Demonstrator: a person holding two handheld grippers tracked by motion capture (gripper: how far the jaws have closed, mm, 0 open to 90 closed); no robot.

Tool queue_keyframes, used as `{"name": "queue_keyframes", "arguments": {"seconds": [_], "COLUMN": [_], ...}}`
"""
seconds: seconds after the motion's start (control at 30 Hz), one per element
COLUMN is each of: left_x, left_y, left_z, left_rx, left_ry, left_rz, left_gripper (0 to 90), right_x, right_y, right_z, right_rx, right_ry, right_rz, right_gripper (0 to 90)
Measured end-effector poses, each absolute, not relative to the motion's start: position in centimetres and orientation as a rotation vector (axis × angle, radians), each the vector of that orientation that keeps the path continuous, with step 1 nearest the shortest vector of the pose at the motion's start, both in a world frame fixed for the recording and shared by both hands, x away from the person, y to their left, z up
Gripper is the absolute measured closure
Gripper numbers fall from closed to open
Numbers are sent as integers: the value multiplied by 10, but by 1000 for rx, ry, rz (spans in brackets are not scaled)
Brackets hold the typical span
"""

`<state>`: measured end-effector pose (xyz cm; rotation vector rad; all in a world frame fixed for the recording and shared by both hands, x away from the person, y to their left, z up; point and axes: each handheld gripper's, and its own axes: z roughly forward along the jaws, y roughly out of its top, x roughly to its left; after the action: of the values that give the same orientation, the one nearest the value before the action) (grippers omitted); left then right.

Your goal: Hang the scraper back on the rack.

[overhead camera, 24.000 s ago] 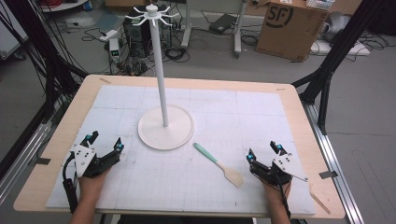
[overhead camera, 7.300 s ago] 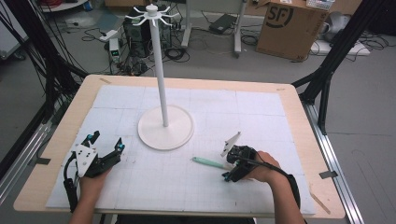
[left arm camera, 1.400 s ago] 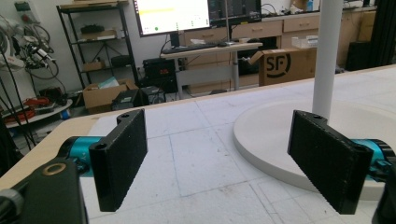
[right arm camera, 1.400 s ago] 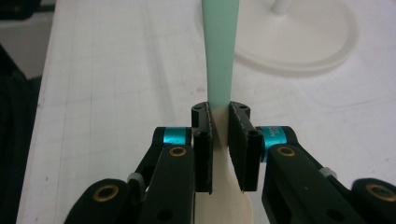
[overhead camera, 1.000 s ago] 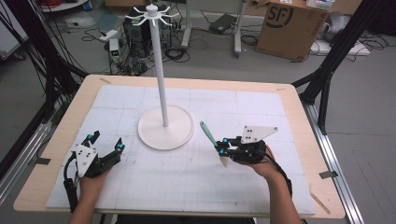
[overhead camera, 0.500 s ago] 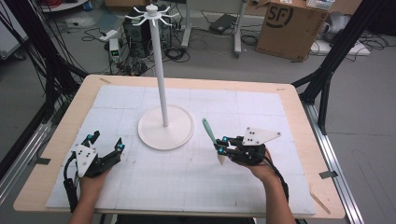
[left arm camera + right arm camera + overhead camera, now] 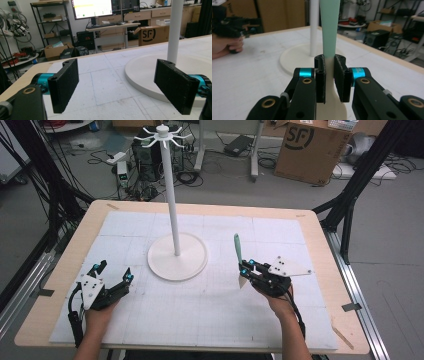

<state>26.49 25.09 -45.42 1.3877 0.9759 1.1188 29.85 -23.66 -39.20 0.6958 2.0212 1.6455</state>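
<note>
a wooden table [image 7: 60,270] under a white gridded mat [image 7: 200,305] takes up the middle of the high view. left of centre stands a white rack [image 7: 176,255] on a round base. the right gripper [image 7: 248,270], right of centre, pinches a spatula [image 7: 238,251] with a mint handle, lifted off the mat. the left gripper [image 7: 114,271], lower left, rests with its jaws spread apart.

Spatula [image 7: 238,251] – mint handle, cream blade; stand [image 7: 177,256] white.
</note>
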Motion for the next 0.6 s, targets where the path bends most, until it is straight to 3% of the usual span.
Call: {"name": "queue_keyframes", "arguments": {"seconds": [0.6], "left_x": [265], "left_y": [251], "left_z": [-454], "left_rx": [1388], "left_ry": [976], "left_rz": [1119], "left_gripper": [204], "right_x": [284], "right_y": [-243], "right_z": [-402], "right_rx": [748], "right_ry": [1838], "right_rz": [1749], "right_gripper": [810]}}
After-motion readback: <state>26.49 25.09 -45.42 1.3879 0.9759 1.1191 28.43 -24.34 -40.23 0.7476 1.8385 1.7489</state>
